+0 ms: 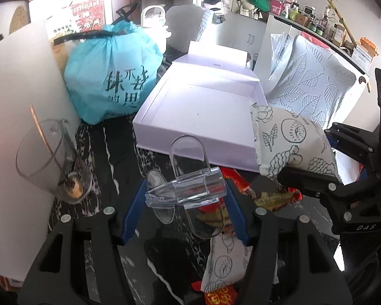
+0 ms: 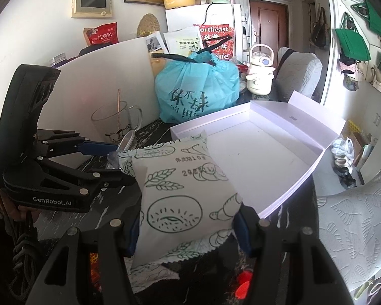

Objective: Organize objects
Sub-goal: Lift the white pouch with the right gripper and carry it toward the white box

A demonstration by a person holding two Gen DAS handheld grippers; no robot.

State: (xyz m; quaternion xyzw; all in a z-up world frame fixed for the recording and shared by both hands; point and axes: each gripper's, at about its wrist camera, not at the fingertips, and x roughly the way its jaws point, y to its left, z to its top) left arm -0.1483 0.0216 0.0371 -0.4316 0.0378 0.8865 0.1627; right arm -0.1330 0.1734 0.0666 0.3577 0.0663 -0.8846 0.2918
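Right tool (image 2: 188,228) pinches a light, crinkly snack packet (image 2: 183,198) mid-body; left tool (image 1: 185,203) clamps a rigid, slippery clear clip (image 1: 190,185), white box (image 1: 149,129) at twelve o'clock.

"GenRobot.AI" stands in white on the left gripper (image 2: 114,161) body. The red poster (image 2: 217,41) far back reads "ortheast". The held snack packet (image 2: 183,198) carries a stamped date starting "202". The right gripper (image 1: 304,157) housing shows "DAS".
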